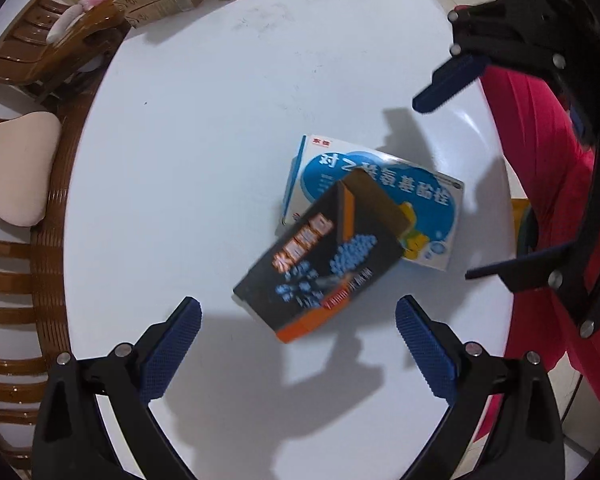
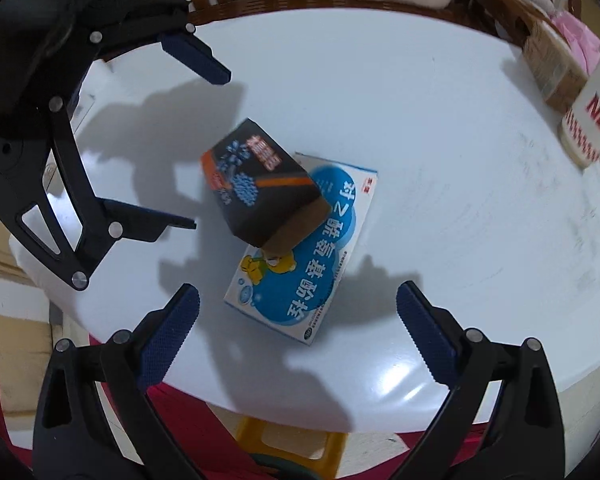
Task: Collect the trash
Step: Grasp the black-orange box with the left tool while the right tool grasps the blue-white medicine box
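white round surface (image 1: 220, 120) carries a black box (image 1: 320, 264) tilted on a blue box (image 1: 428, 200); wooden chairs (image 1: 16, 280) ring it. both hand-held grippers, left (image 1: 298, 322) and right (image 2: 298, 308), gape wide, empty.

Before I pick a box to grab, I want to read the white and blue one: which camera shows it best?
The right wrist view: the white and blue box lies near, most of its printed top showing. In the left wrist view the same box sits farther off, and the dark box leaning on it hides more of it.
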Tool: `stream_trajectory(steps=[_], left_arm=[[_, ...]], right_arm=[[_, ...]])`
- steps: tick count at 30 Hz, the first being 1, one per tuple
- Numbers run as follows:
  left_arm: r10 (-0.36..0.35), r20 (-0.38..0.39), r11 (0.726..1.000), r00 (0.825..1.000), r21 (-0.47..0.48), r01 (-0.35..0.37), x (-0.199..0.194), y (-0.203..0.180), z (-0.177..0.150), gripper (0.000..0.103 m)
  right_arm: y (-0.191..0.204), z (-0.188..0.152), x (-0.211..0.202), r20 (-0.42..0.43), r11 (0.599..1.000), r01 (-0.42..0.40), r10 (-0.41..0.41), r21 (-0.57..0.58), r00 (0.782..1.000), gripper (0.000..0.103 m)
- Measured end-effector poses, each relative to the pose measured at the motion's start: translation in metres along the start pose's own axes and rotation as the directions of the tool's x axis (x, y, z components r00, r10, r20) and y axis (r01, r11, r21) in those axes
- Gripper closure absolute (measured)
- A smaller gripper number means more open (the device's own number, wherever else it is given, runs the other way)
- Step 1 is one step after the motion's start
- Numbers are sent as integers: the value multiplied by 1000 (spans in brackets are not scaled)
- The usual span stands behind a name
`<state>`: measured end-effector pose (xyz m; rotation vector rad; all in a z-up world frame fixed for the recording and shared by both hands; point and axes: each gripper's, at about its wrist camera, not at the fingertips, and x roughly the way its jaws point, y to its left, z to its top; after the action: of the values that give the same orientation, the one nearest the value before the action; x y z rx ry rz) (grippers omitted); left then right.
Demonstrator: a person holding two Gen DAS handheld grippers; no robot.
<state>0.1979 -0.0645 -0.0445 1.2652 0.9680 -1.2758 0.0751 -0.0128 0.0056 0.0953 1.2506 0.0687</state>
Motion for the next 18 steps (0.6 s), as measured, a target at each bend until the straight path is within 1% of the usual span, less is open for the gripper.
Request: stream_trajectory(steps=[3, 10, 18], left_arm=[[-16, -12, 1000, 1000, 23, 16, 9, 2, 3, 8], [-47, -22, 998, 999, 41, 48, 22, 11, 1, 8], [-78, -2, 994, 997, 76, 78, 32, 13, 3, 9]], right_arm=[[-1, -1, 9, -4, 1000, 0, 0, 21, 1000, 7], [1, -4, 24, -17, 999, -5, 6, 36, 1000, 7], [2, -12, 31, 8, 998, 61, -61, 34, 998, 7]])
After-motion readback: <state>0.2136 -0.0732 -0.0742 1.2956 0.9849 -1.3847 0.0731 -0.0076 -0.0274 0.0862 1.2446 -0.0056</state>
